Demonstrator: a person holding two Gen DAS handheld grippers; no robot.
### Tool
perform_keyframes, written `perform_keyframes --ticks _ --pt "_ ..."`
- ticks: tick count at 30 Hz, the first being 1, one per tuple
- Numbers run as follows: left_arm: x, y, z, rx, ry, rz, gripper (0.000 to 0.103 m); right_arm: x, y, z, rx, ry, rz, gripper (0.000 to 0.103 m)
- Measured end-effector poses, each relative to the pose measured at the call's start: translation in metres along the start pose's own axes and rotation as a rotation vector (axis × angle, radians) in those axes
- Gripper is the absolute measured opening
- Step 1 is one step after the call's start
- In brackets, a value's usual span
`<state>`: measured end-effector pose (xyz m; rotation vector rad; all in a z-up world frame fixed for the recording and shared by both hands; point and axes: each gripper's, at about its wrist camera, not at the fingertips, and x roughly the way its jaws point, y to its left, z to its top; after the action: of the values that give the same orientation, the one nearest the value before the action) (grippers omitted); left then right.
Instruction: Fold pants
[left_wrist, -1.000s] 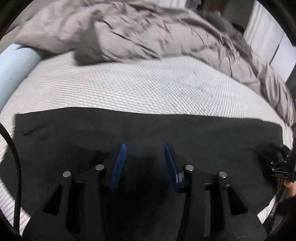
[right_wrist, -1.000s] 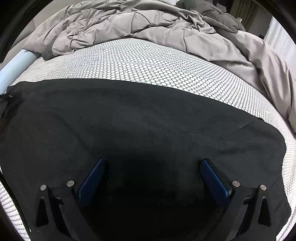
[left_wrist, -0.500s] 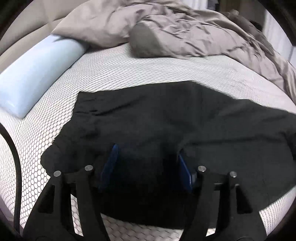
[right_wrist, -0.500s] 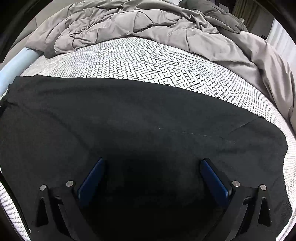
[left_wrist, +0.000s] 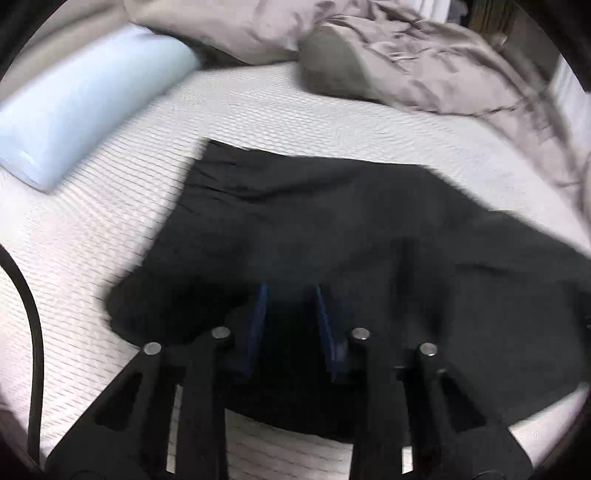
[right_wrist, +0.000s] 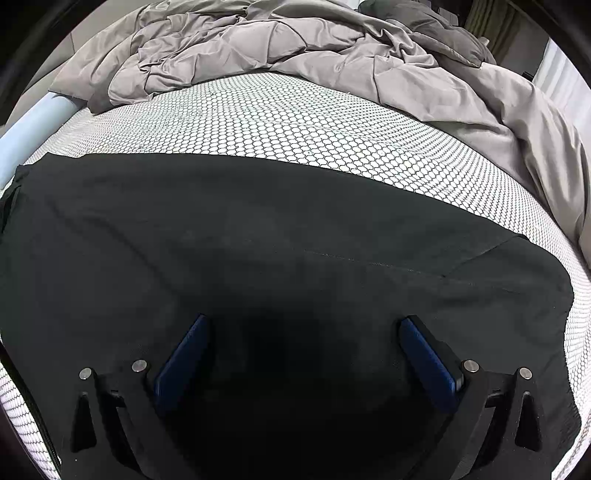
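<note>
- Your left gripper (left_wrist: 290, 295) has just been closing, its jaws now narrow over the near left end of the pants (left_wrist: 332, 229); whether the pads actually pinch cloth you cannot tell through the blur.
- Get both layers between the pads before you lift, or only the top one will come up.
- Your right gripper (right_wrist: 303, 343) stands wide apart over the flat right part, holding nothing; use it to pin the cloth.
- The pants lie across the near side of the bed (right_wrist: 295, 122); fold away from the duvet (right_wrist: 295, 40).

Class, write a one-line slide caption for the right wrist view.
Open right gripper poised over black pants spread on the honeycomb-patterned mattress.
</note>
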<state>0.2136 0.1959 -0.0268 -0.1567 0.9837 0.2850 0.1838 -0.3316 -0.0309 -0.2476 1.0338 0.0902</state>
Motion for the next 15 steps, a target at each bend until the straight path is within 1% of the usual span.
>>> perform_keyframes --ticks 1,2,4,6,7,8,9,10,11,12,13,14,15 --pt "0.0 0.006 0.001 -0.011 -0.012 0.051 0.024 0.0 0.0 0.0 0.001 0.0 0.002 0.103" --pt "-0.001 0.013 0.001 -0.04 -0.013 0.053 0.017 0.0 0.0 0.0 0.001 -0.001 0.004 0.103" --pt "-0.001 0.021 0.001 -0.087 -0.008 0.018 0.016 0.0 -0.001 0.0 0.003 -0.001 0.007 0.103" --pt "-0.004 0.017 -0.003 -0.097 0.001 0.013 0.017 0.0 0.0 0.0 0.002 -0.001 0.006 0.103" --pt "-0.009 0.013 -0.005 -0.093 0.003 -0.021 0.018 0.0 0.0 0.0 0.0 0.0 0.006 0.103" --pt "-0.013 0.011 -0.006 -0.089 0.0 -0.074 0.018 0.0 0.0 0.0 -0.001 -0.001 0.007 0.103" --pt "-0.02 0.004 -0.01 -0.075 -0.009 -0.158 0.018 0.0 0.0 0.0 0.0 -0.001 0.008 0.103" --pt "-0.025 -0.003 -0.014 -0.05 -0.009 -0.207 0.024 0.0 -0.001 0.0 -0.001 0.0 0.009 0.103" --pt "-0.022 -0.016 -0.015 0.0 0.005 -0.228 0.035 0.0 0.0 0.0 -0.002 -0.001 0.009 0.103" --pt "-0.019 -0.028 -0.019 0.058 0.021 -0.192 0.039 0.001 0.0 0.0 -0.003 0.0 0.008 0.103" --pt "-0.016 -0.034 -0.023 0.099 0.022 -0.13 0.04 0.001 0.0 0.0 -0.004 0.001 0.006 0.103" --pt "-0.013 -0.034 -0.025 0.124 0.024 -0.065 0.044 0.001 0.0 0.0 -0.005 0.0 0.006 0.103" --pt "-0.011 -0.027 -0.024 0.109 0.023 -0.035 0.046 0.001 0.0 0.0 -0.004 0.0 0.006 0.103"
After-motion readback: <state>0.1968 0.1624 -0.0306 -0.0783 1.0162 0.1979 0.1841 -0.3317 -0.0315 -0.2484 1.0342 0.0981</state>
